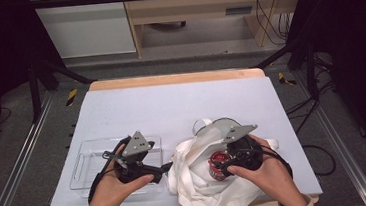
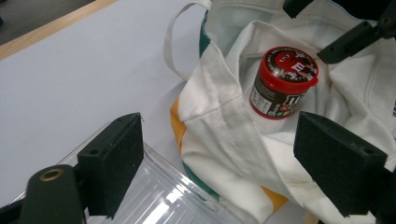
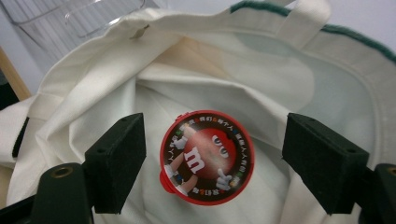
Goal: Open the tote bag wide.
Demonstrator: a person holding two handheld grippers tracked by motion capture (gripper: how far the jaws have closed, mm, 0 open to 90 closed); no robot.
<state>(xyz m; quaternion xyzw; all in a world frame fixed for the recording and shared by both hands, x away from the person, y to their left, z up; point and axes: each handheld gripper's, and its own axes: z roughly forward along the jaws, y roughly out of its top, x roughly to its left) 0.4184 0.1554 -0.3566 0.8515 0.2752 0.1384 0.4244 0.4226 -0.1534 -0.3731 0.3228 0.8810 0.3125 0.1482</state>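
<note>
Red-lidded candy jar [image 3: 207,157] inside white tote bag [image 3: 93,100]

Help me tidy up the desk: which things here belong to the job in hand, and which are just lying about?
In use:
- red-lidded candy jar, sitting inside the bag
- white cloth bag, lying open
- right gripper, open around the jar
- left gripper, open beside the bag

Lying about:
- clear plastic tray, left of the bag
- cables on the floor beyond the table

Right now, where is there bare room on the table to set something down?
The far half of the grey table top is bare, from the clear tray and the white tote bag back to the wooden far edge. The near edge is crowded: tray at left, bag with the red-lidded jar at right, both tools over them.
</note>
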